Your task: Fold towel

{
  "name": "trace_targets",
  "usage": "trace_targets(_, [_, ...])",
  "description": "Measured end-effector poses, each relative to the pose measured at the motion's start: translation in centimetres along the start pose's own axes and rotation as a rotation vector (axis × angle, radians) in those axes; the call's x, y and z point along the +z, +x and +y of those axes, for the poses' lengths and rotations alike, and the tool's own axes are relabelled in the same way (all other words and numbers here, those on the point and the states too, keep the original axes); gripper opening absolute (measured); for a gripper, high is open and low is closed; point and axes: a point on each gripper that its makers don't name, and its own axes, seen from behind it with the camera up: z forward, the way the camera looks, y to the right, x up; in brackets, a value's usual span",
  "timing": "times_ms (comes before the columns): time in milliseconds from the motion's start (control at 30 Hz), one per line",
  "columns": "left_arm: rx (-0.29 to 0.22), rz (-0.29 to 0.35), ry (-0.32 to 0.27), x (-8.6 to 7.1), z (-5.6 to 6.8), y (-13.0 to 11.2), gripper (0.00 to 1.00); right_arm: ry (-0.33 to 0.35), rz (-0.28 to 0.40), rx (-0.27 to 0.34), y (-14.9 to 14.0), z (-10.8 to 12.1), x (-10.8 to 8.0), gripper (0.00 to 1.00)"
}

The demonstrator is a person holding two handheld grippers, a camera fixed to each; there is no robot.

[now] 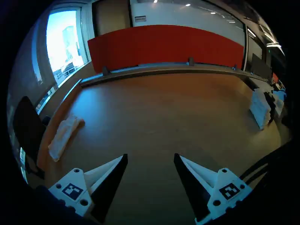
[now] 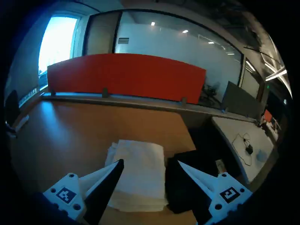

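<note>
on the tabletop (image 1: 157,112), folded towels (image 2: 138,172) lay beneath the right tool (image 2: 150,161), spread apart; the left tool (image 1: 150,155) gaped empty, and one crumpled towel (image 1: 63,137) seemingly awaited folding.

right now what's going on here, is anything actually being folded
Not at this moment. A person holds two grippers over a wooden table, and both have their fingers open with nothing between them. The right gripper is pointed at a pile of folded white towels near the table's edge. The left gripper faces bare tabletop, with a loosely bunched towel lying off to its left, untouched.
</note>
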Motion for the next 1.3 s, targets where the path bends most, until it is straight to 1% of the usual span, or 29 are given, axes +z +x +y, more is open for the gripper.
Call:
trace_targets(200, [-0.002,0.015,0.001,0.1,-0.3,0.5,0.91,-0.002,0.03,0.062,0.2,-0.5,0.1,1.0])
trace_targets(367, [0.003,0.038,-0.007,0.2,-0.3,1.3,0.91,-0.005,0.069,0.076,0.9,-0.9,-0.3,1.0])
trace_targets(467, [0.004,0.068,-0.006,0.2,-0.5,2.2,0.91,-0.013,0.101,0.082,1.8,-1.2,-0.7,1.0])
trace_targets(567, [-0.002,0.108,-0.005,0.1,-0.7,3.4,0.91,-0.015,0.138,0.091,2.7,-1.7,-1.2,1.0])
trace_targets(667, [-0.008,0.166,0.0,-0.1,-1.1,5.1,0.91,-0.016,0.175,0.098,3.5,-2.1,-1.6,1.0])
trace_targets(800, [-0.01,0.273,0.018,-0.6,-1.8,7.8,0.91,-0.026,0.211,0.1,4.1,-2.5,-1.9,1.0])
trace_targets(900, [-0.015,0.339,0.033,-1.0,-2.2,9.5,0.91,-0.033,0.234,0.098,4.5,-2.7,-2.3,1.0])
trace_targets(1067, [-0.026,0.4,0.049,-1.2,-2.7,11.3,0.91,-0.035,0.258,0.107,5.1,-3.1,-2.7,1.0])
trace_targets(1300, [-0.041,0.499,0.046,-2.5,-3.0,14.2,0.91,-0.014,0.275,0.105,5.8,-3.9,-3.2,1.0])
